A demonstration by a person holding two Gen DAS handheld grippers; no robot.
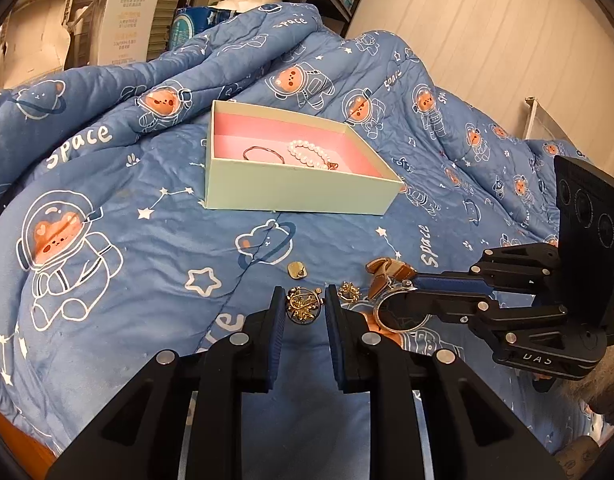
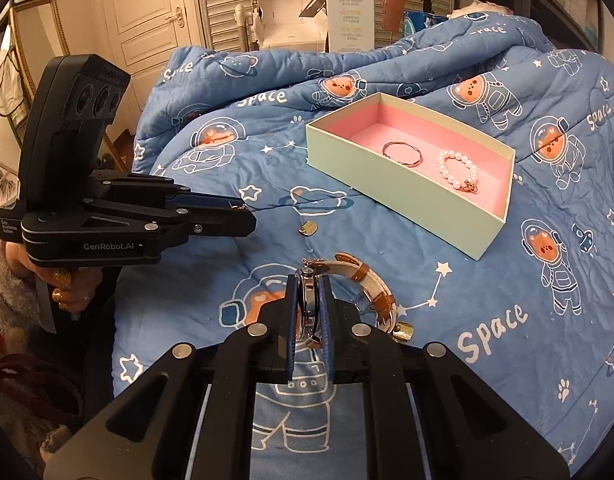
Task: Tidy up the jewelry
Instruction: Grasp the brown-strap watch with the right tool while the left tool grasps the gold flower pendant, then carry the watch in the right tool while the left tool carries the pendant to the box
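On a bed spread with a blue space-bear quilt (image 1: 107,200), I sort loose jewelry into an open mint box (image 1: 299,194) with a pink lining. My right gripper (image 2: 309,308) is clenched on the case of a wristwatch (image 2: 307,304), gripped edge-on so its tan-and-white strap (image 2: 371,284) trails free to the right, a hold that should let the watch go into the box without the strap snagging. My left gripper (image 1: 305,304) brackets a round gold brooch (image 1: 303,304); its fingers (image 1: 277,312) stand either side of the piece, but whether they have bitten or only frame it I cannot tell from here. A second gold ornament (image 1: 349,292) lies just beside it, and a small gold square charm (image 1: 296,270) sits on the quilt between my fingers and the box. Already in the box, laid apart so they will not tangle, are a thin rose-gold bangle (image 2: 402,153) and a pearl bracelet (image 2: 459,170). The box rests well beyond both grippers, its near wall facing me, with room left on the pink lining for more.
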